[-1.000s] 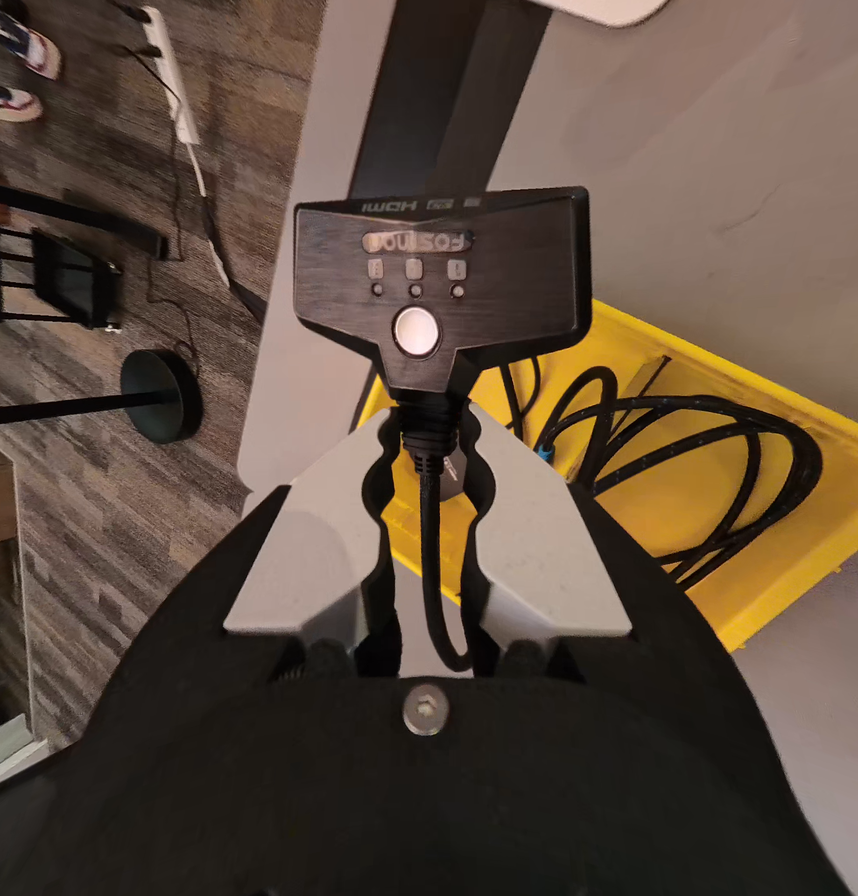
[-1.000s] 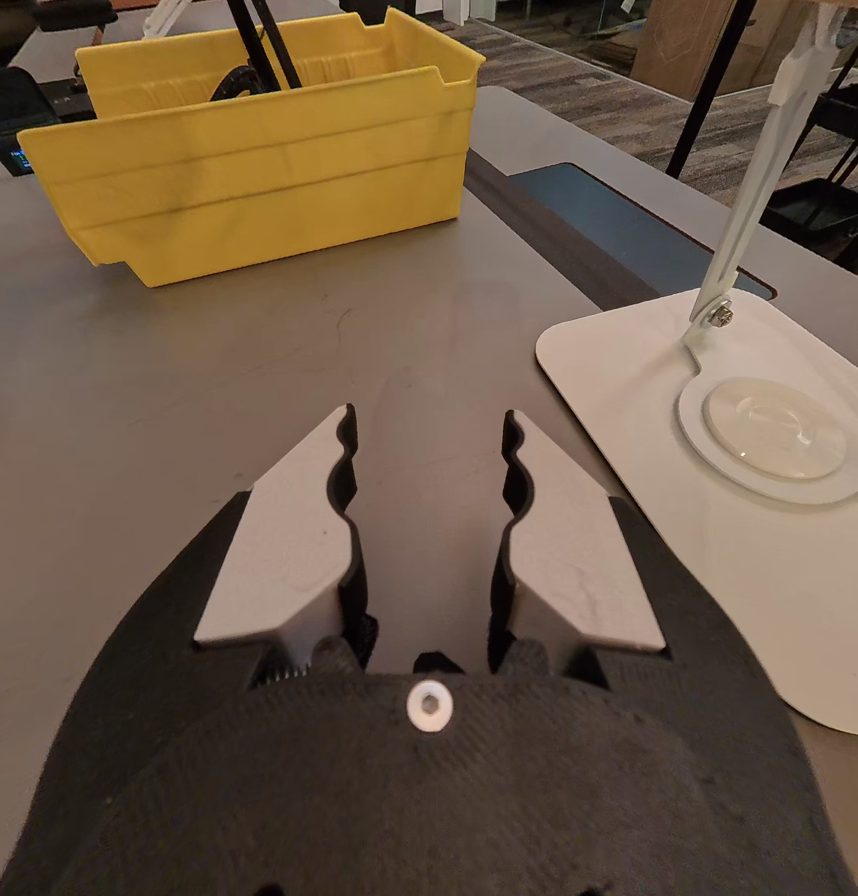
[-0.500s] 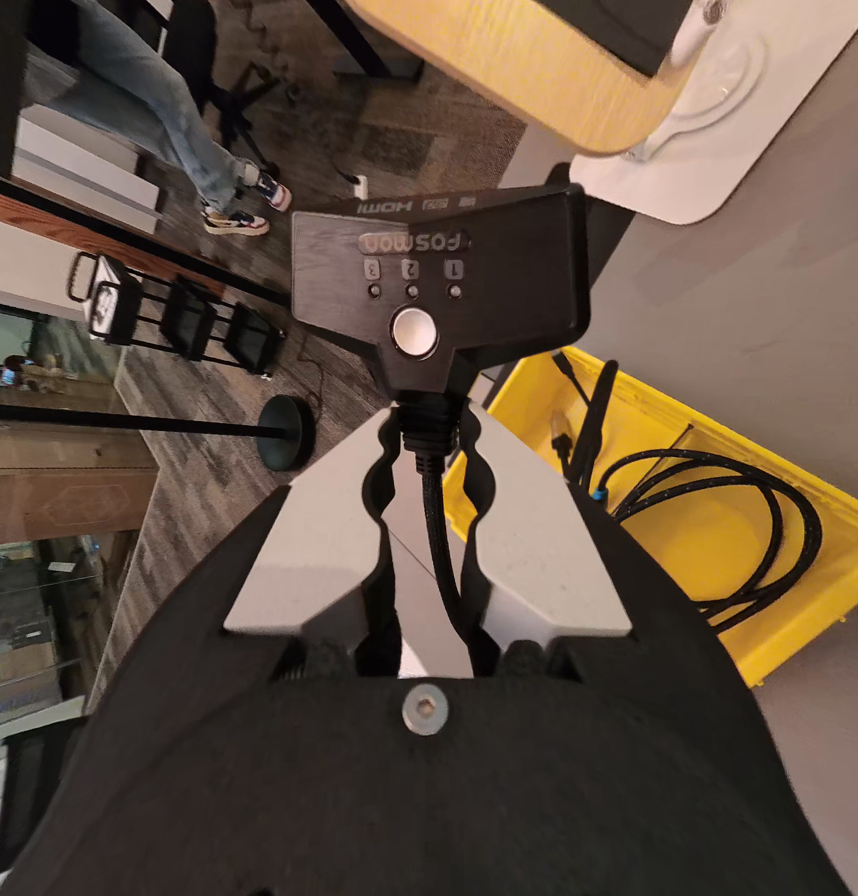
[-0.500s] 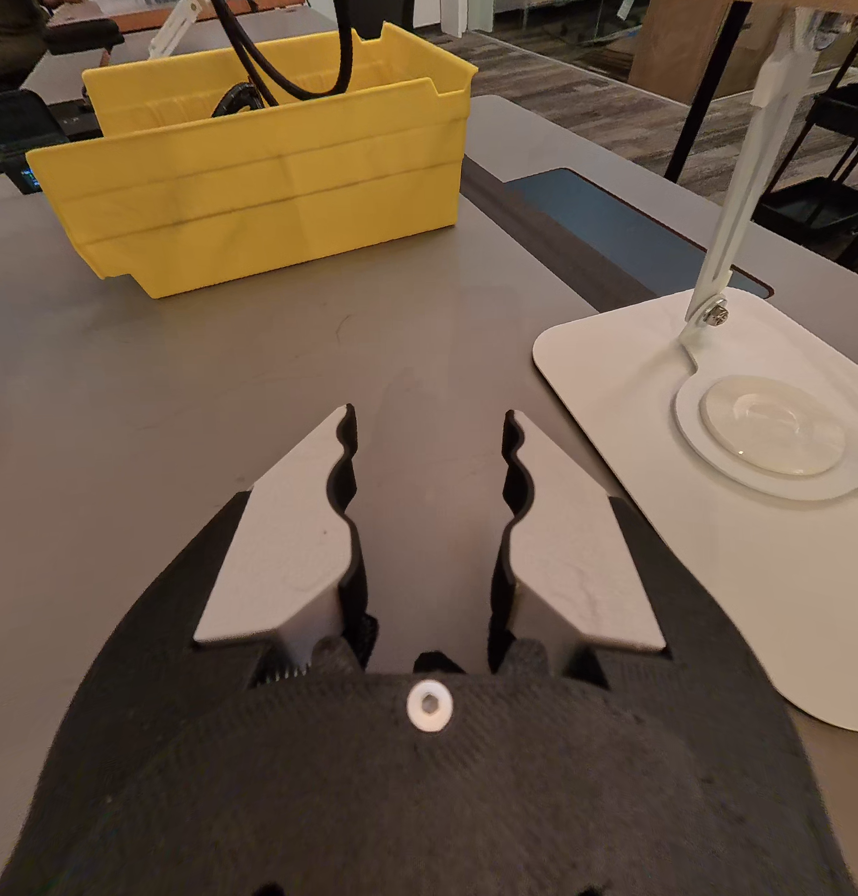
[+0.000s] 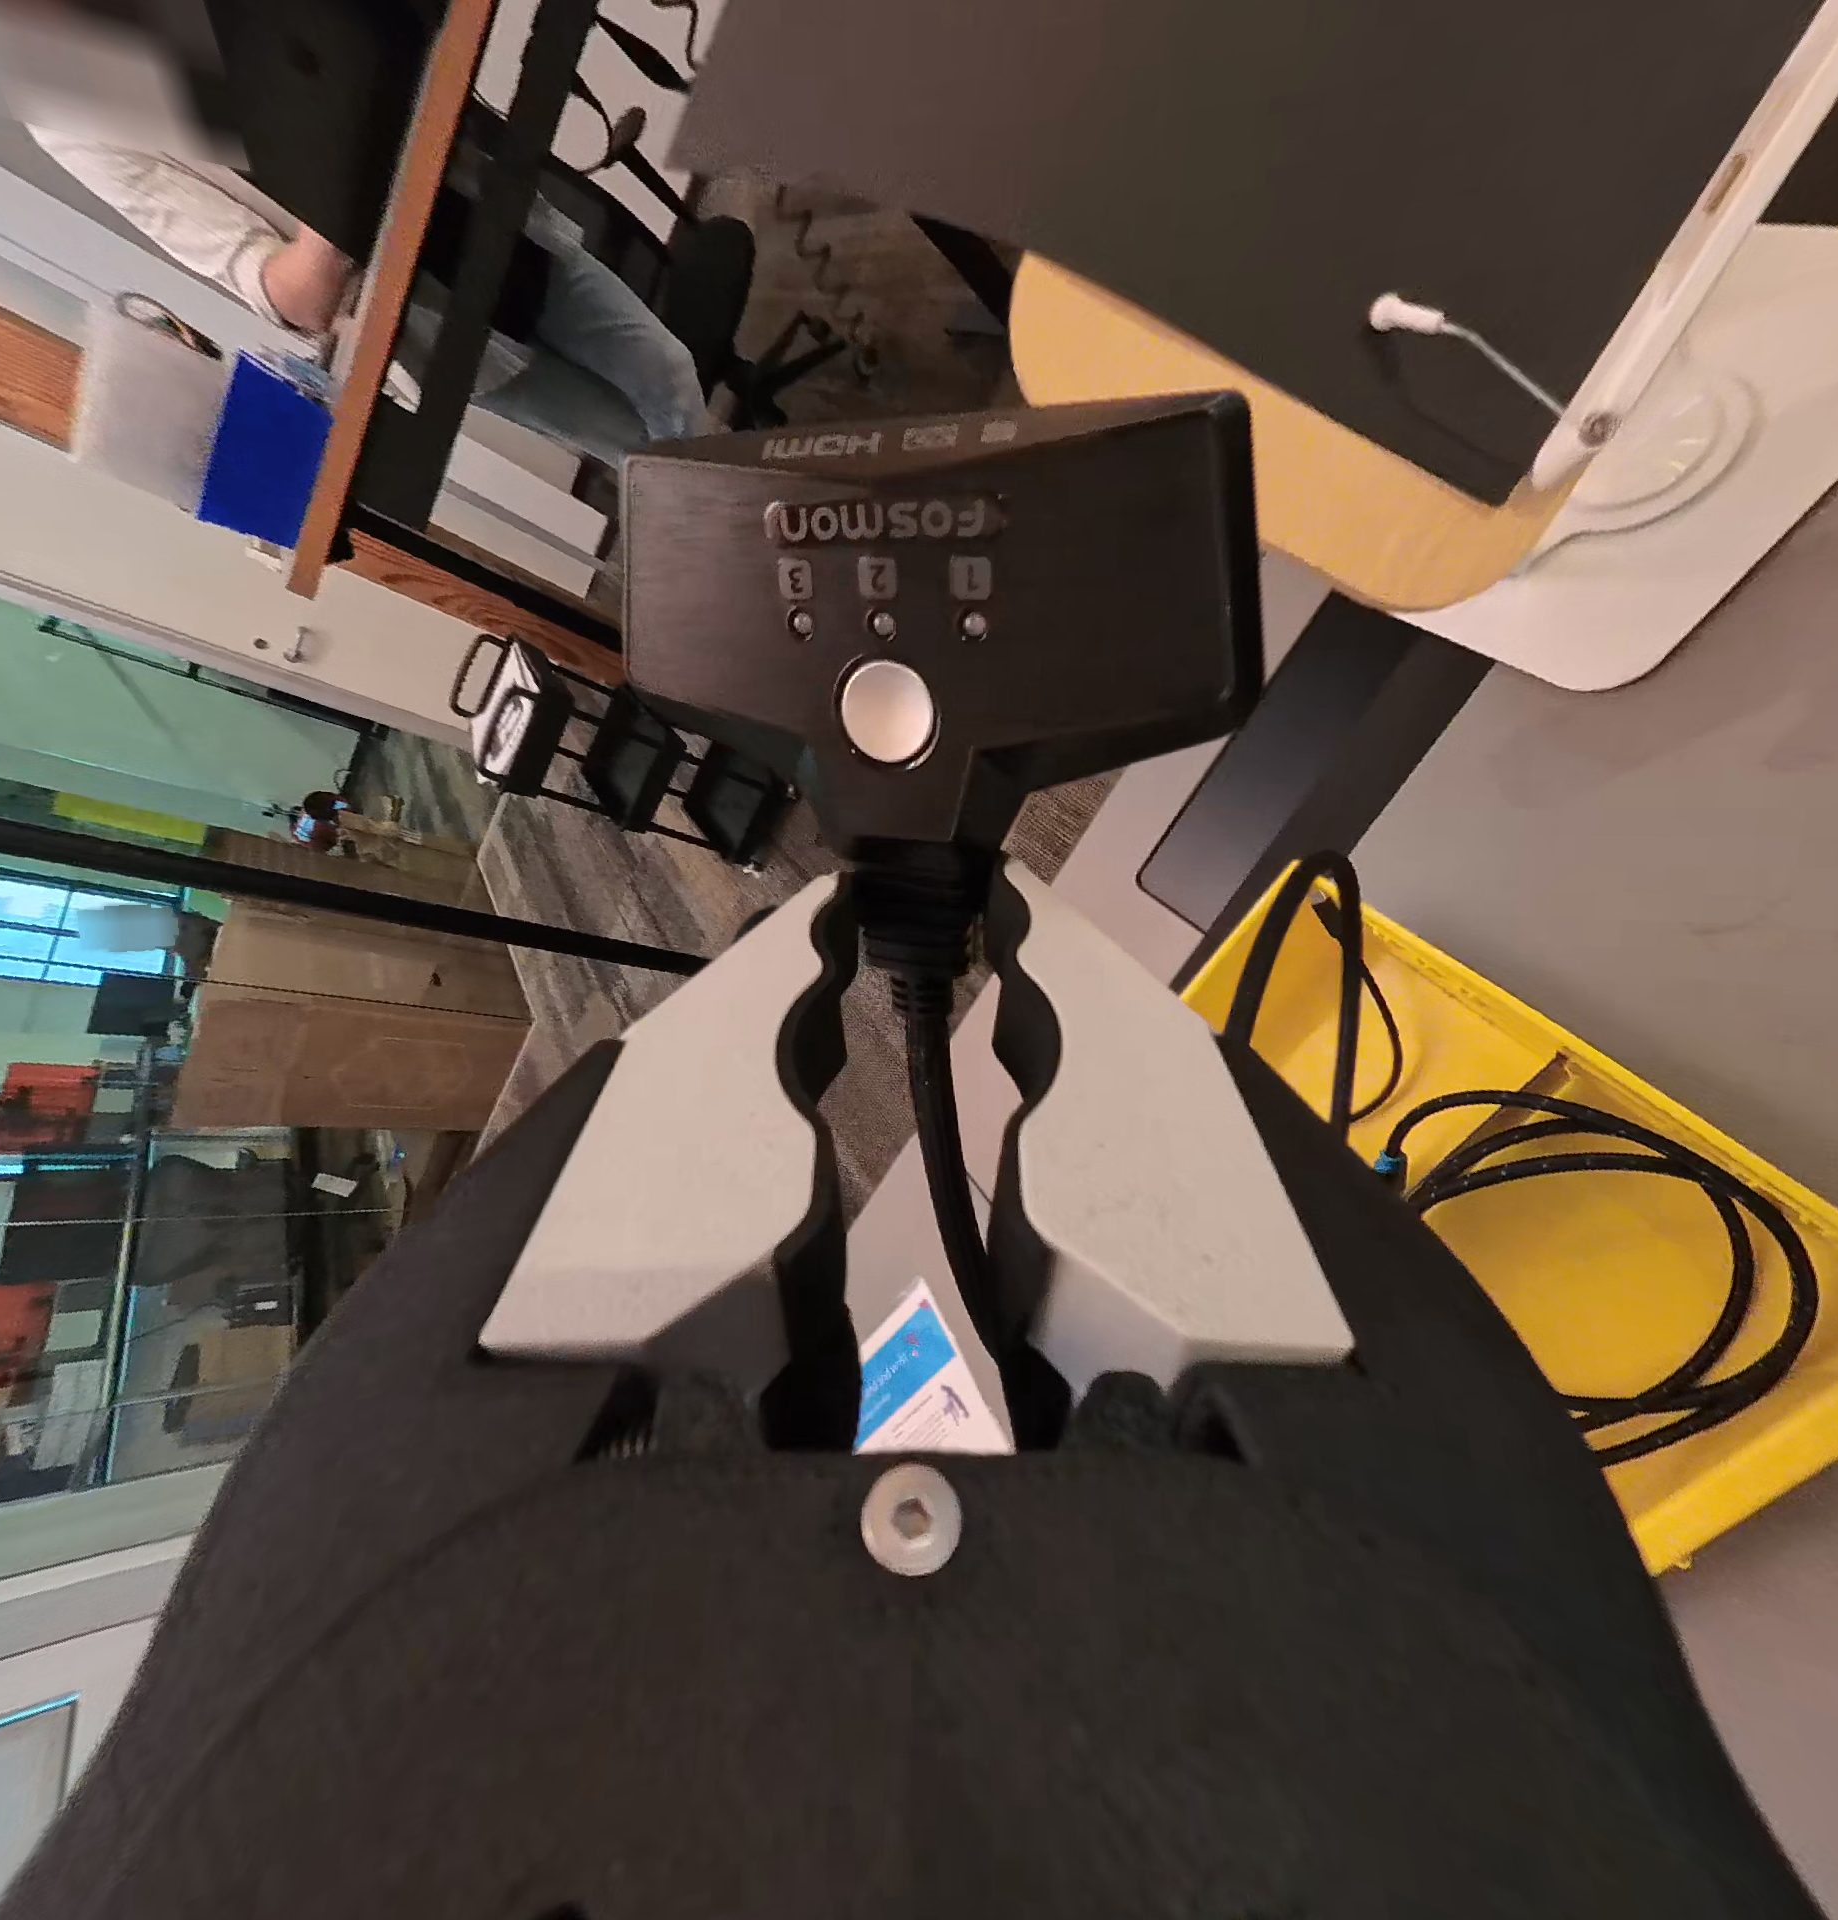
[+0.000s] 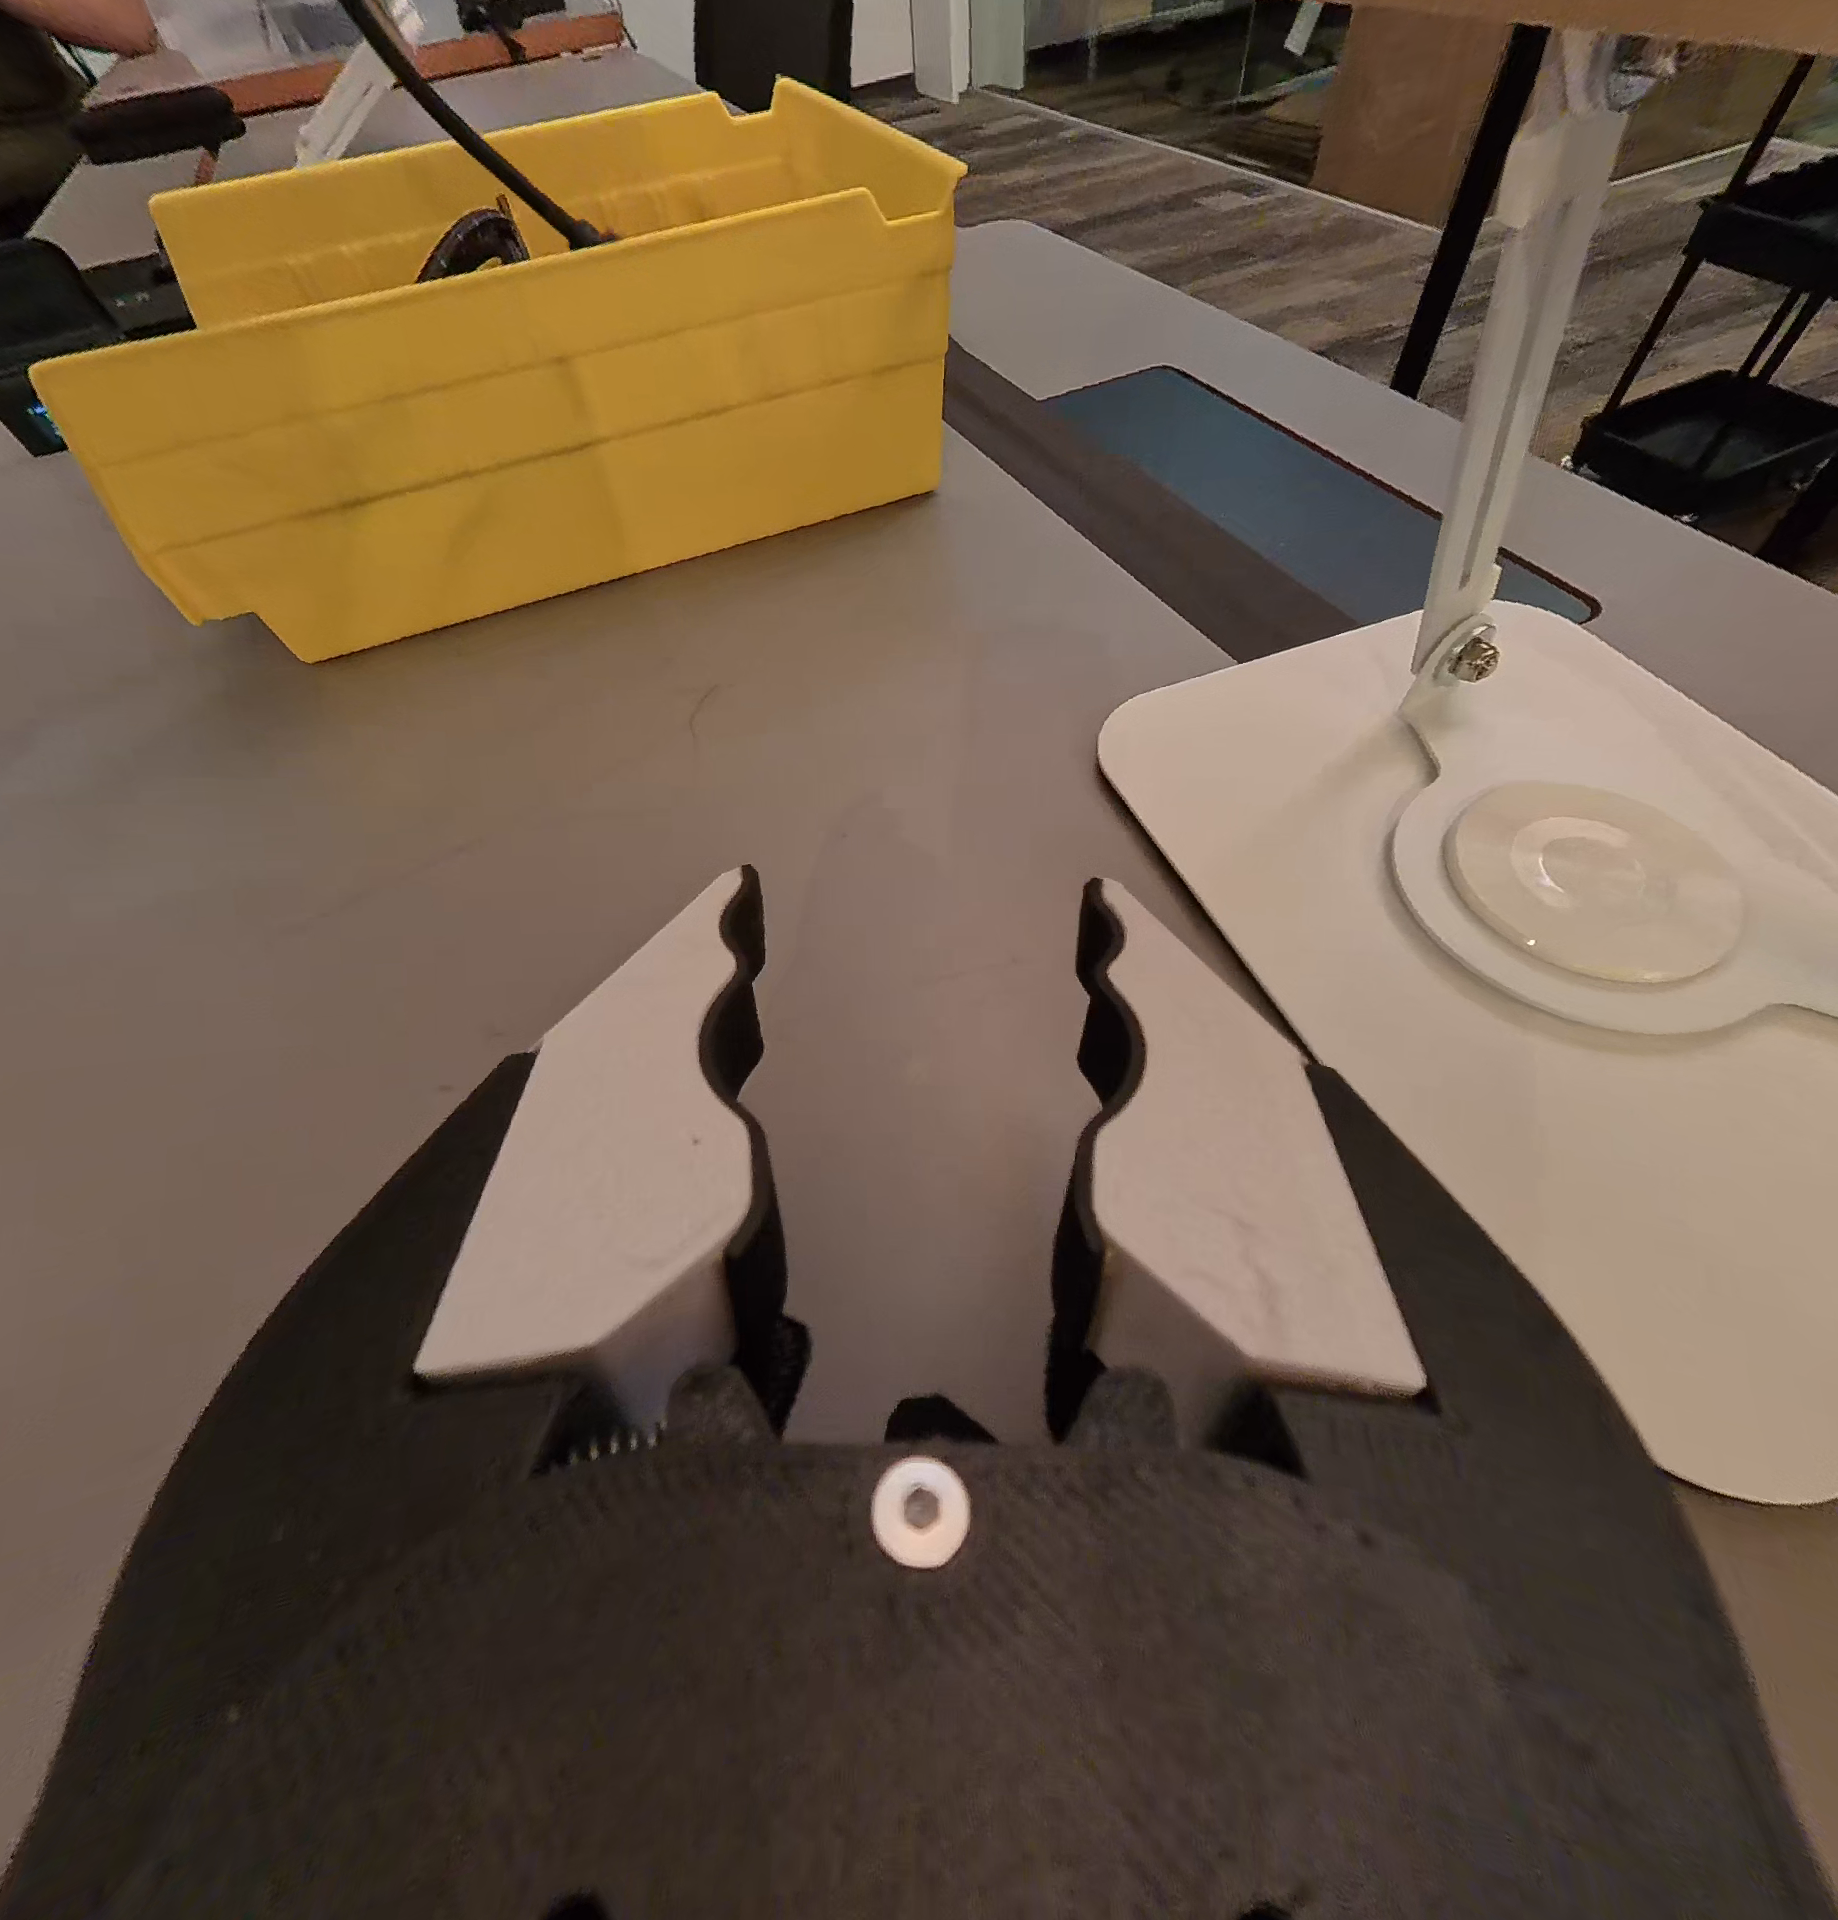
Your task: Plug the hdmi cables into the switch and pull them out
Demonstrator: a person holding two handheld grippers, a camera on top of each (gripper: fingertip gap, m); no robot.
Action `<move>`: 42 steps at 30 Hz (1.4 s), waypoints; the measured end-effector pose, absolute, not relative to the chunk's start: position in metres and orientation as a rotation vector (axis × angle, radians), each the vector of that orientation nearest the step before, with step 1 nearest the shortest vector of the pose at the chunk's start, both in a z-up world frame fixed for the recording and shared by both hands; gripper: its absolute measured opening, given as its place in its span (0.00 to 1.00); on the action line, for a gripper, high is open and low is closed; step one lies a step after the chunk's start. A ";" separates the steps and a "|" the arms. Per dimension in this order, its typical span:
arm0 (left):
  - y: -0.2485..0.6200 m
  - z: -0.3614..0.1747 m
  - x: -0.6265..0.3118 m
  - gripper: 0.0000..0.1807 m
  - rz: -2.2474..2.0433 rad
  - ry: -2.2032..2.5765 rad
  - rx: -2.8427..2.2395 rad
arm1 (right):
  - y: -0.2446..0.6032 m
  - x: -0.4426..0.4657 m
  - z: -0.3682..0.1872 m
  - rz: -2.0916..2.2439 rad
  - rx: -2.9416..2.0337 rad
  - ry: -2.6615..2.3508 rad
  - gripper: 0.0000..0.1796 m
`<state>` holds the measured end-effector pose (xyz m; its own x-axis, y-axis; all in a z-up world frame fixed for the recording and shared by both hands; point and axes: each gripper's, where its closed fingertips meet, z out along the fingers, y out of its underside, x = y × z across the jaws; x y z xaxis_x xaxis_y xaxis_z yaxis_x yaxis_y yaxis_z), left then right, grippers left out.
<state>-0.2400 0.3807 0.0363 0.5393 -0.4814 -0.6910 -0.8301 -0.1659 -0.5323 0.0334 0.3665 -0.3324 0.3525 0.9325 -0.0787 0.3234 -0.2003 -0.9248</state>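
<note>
Left hand-held gripper [image 5: 910, 925]: clenched on the strain-relief neck of the switch [image 5: 936, 592], which stands out beyond the fingertips, lifted off the tabletop, button face toward the camera; its pigtail lead [image 5: 941, 1122] runs back btwn the fingers toward the gripper body. Switch's long axis lies crosswise to the fingers; the far edge, where the ports should be, faces away and can't be seen from this side. Right hand-held gripper [image 6: 920, 904]: released, nothing held, fingers apart, hovering low over the grey tabletop [image 6: 375, 831] and aimed toward the bin. Yellow bin [image 6: 541, 416]: ahead and to the left of the right gripper, well apart from it; in the left wrist view it sits below and to the right of the switch, holding coiled black HDMI cables [image 5: 1621, 1247], none plugged in as far as visible. One black cable [image 6: 458, 135] rises out of the bin to the upper left in the right wrist view. White lamp base [image 6: 1414, 1039]: on the tabletop just right of the right gripper. Judgement: early stage, no cable fetched yet; the free right gripper is the one to reach fwd-left into the bin for a plug end, then bring it to the switch's far edge, plug's long axis in line w/ the port.
</note>
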 end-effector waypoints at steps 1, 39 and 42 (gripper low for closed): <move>0.379 0.044 -0.237 0.13 0.457 1.083 -1.806 | 0.367 0.034 -0.332 0.856 -1.723 -1.120 0.33; 0.285 -0.159 -0.015 0.12 -0.279 1.469 -2.070 | 0.385 0.076 -0.347 0.912 -1.872 -1.106 0.33; 0.282 -0.205 -0.009 0.12 -0.335 1.490 -2.137 | 0.385 0.076 -0.347 0.916 -1.872 -1.108 0.33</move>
<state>-0.0094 0.2822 -0.2048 0.3680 -0.9259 -0.0856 -0.8002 -0.2685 -0.5363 0.0758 0.3852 -0.3470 0.3658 0.9099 -0.1956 0.3637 -0.3332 -0.8699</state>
